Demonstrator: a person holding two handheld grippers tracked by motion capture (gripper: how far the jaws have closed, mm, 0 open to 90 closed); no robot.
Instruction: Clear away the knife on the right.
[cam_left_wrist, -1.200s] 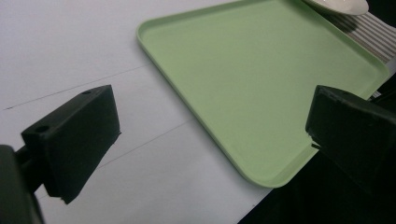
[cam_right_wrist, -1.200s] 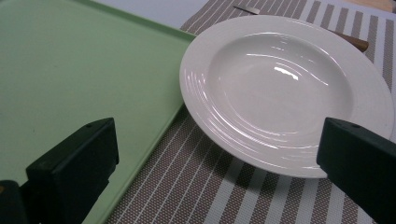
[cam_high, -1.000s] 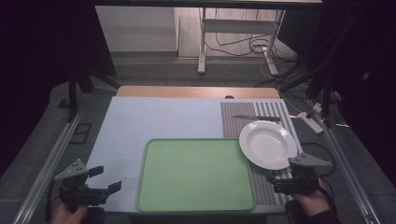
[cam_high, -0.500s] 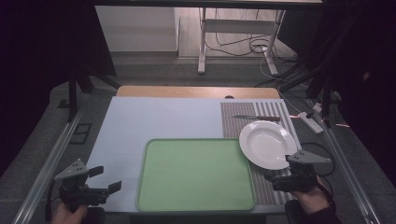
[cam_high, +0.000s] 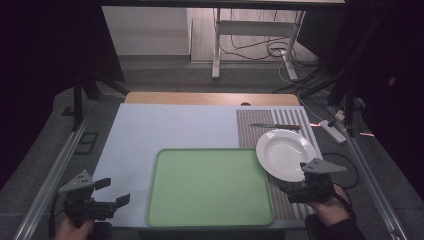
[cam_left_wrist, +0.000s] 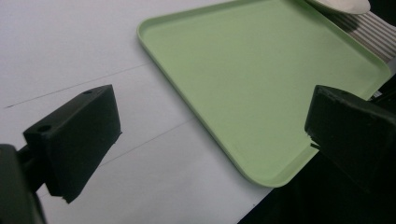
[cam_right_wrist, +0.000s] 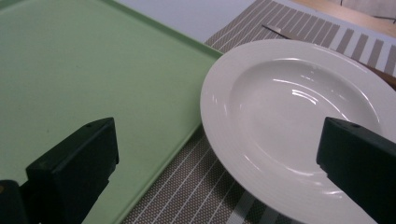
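Observation:
A white plate (cam_high: 285, 153) (cam_right_wrist: 303, 116) lies on the striped placemat (cam_high: 250, 131), its left rim over the edge of the green tray (cam_high: 210, 186) (cam_right_wrist: 70, 70) (cam_left_wrist: 261, 70). My right gripper (cam_high: 294, 187) (cam_right_wrist: 215, 163) stands open just short of the plate's near rim, with nothing between its jaws. My left gripper (cam_high: 114, 192) (cam_left_wrist: 210, 135) hangs open at the table's front left corner and points toward the tray's near corner. A knife (cam_high: 274, 126) lies on the placemat behind the plate.
The pale blue table top (cam_high: 165, 127) stretches left of and behind the tray. A wooden strip (cam_high: 210, 98) runs along the far edge. Cables and a power strip (cam_high: 333, 131) lie on the floor to the right.
My right gripper has edged slightly back toward the front of the table. The plate, the tray and the left gripper have stayed put.

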